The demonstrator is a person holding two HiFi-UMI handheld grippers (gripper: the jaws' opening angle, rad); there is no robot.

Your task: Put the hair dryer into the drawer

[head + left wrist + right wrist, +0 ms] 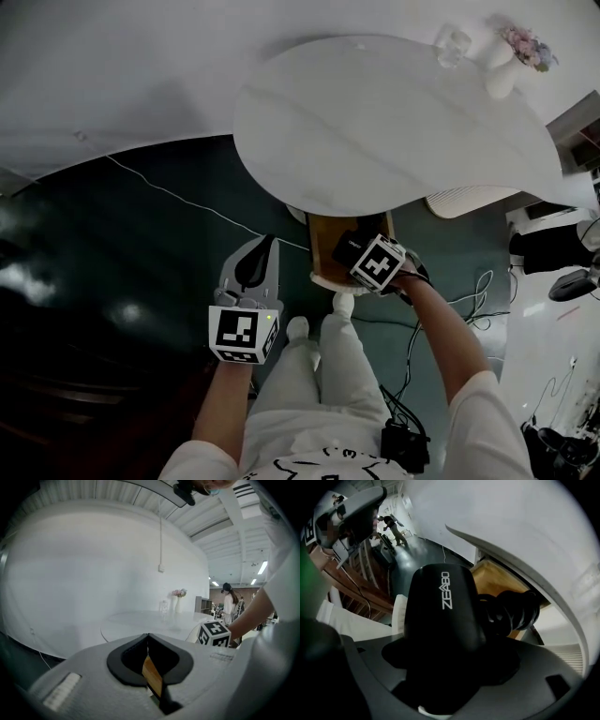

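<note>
Hair dryer [440, 616] was clamped tight in the right gripper [361, 255] and held right at the open drawer [323, 234] under the table [394, 122]. It probably wasn't set down inside yet, but that's hard to tell. Left gripper [265, 246] was closed on nothing.

drawer [323, 236]: open, under the table [394, 122] edge
hair dryer [440, 616]: over drawer
left gripper [262, 251]: left of drawer

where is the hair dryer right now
The hair dryer is clamped in the right hand-held gripper, held over the open wooden drawer under the near edge of the white table, right of centre in the head view.
</note>
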